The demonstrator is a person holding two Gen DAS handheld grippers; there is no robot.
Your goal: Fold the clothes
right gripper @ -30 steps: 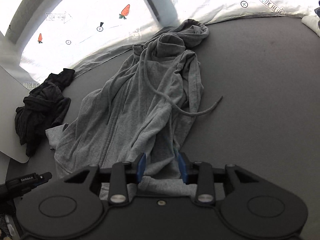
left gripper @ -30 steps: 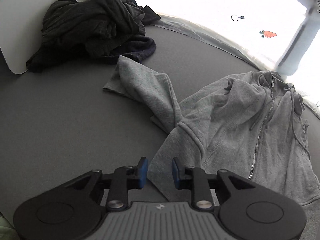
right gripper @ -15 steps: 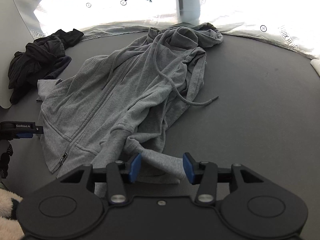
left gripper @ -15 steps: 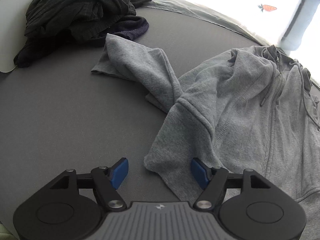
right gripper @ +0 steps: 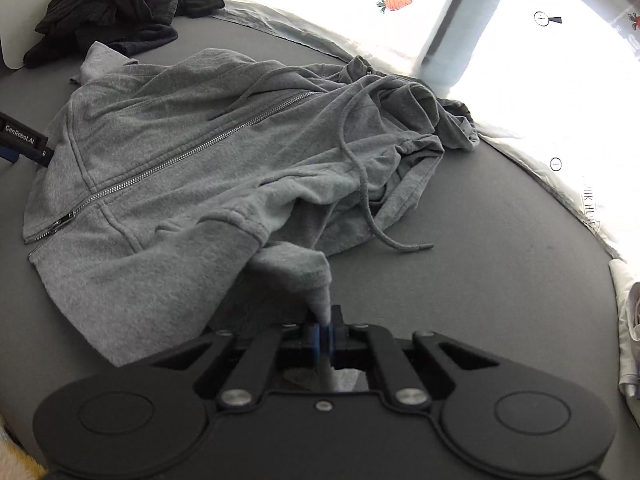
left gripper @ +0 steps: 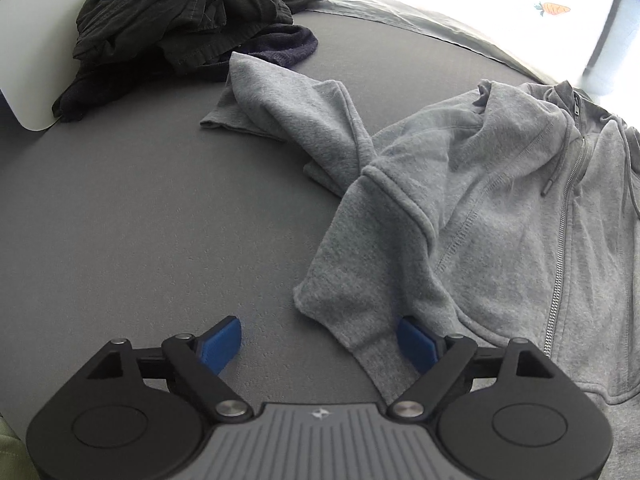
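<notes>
Right gripper [right gripper: 323, 334] pinches the soft grey hoodie [right gripper: 192, 168] by its near cuff; left gripper [left gripper: 320, 344], jaws just spread, straddles the limp hem corner, likely its next hold.

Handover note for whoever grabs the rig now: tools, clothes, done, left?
Right tool: just closed, shut on the grey zip hoodie's cuff.
Left tool: jaws just opened wide, open around the hoodie's bottom corner, not gripping.
Hoodie lies unfolded and zipped on the grey surface; other sleeve is splayed toward the dark clothes pile.
Done: no folds.
Left: fold hoodie, then pile.
</notes>
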